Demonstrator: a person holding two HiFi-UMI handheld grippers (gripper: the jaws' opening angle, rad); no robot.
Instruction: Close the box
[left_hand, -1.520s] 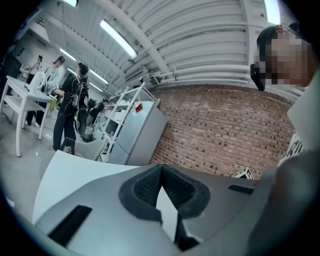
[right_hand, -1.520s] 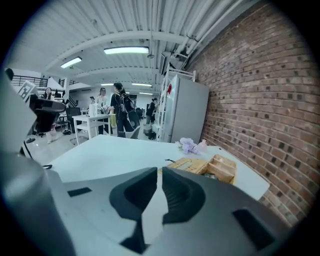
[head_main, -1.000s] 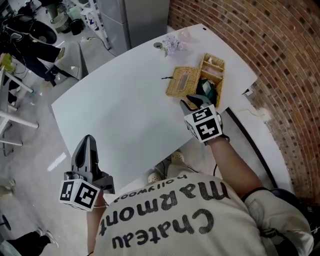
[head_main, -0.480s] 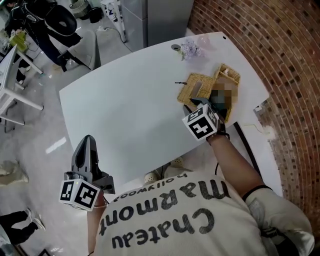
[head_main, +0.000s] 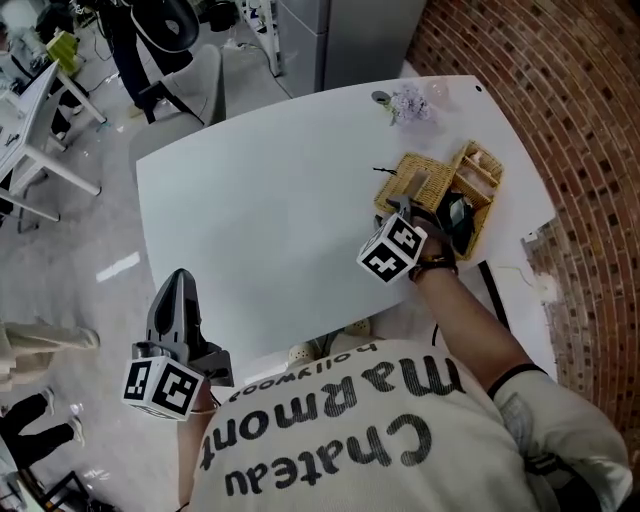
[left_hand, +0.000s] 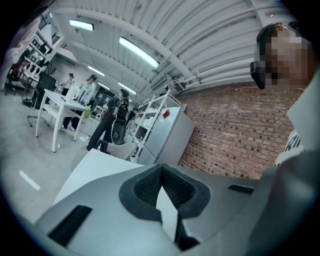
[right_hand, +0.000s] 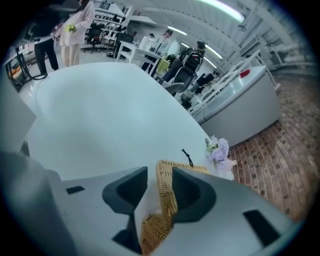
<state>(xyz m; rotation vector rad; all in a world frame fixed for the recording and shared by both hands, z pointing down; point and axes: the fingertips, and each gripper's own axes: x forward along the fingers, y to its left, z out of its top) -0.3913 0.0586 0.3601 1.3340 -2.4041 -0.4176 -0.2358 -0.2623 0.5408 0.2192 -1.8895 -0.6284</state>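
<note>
A wicker box (head_main: 480, 185) stands open at the table's right edge, with dark things inside. Its lid (head_main: 418, 180) lies flat on the table to the left of the body. My right gripper (head_main: 404, 208) is at the lid's near edge. In the right gripper view the lid's woven rim (right_hand: 167, 200) stands between the jaws of the right gripper (right_hand: 159, 176); they are opening, with a gap on the left side. A black loop (right_hand: 187, 156) sticks out from the lid's far edge. My left gripper (head_main: 178, 285) hangs off the table's near left edge, its tips together and nothing between them.
A small bunch of pale purple flowers (head_main: 410, 102) lies at the far edge of the white table (head_main: 260, 200), beyond the lid. A brick wall (head_main: 590, 150) runs along the right side. White desks, chairs and people are in the room behind.
My right gripper has shifted left from the box's open body to the lid's near edge. The left gripper has stayed where it was. The head view has swung.
</note>
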